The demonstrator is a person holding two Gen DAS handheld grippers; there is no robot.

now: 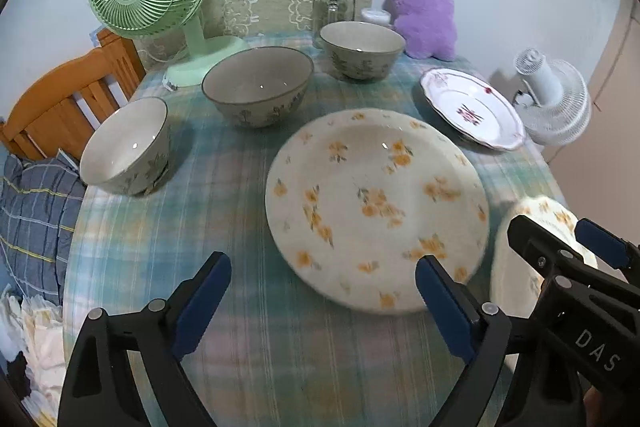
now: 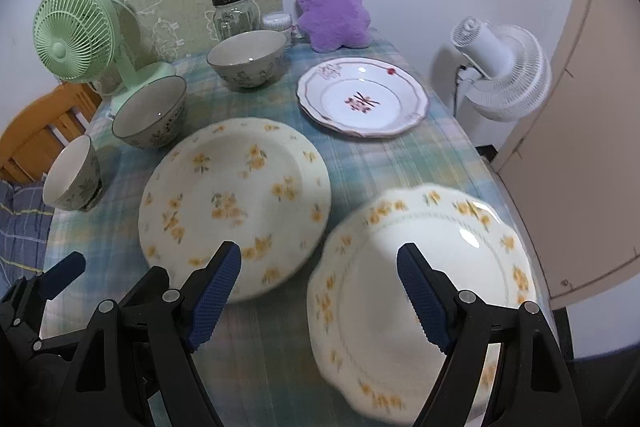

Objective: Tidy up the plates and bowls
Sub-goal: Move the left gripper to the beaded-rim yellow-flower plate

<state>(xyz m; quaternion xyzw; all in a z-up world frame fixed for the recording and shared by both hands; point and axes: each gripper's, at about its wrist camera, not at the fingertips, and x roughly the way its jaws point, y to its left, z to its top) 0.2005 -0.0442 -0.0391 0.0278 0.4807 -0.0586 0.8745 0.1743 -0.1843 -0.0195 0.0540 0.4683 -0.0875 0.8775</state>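
Both grippers' jaws released, left gripper (image 1: 323, 281) and right gripper (image 2: 319, 269) half-hiding blurred scalloped plate (image 2: 460, 247).

A: How does the left gripper (image 1: 322, 281) stand?
B: Angled downward, blue pads wide apart, gripping nothing.
A: The right gripper (image 2: 318, 273)?
B: Just beside the left gripper, likewise tilted down, jaws spread; apparently empty, though motion blur smears the view.
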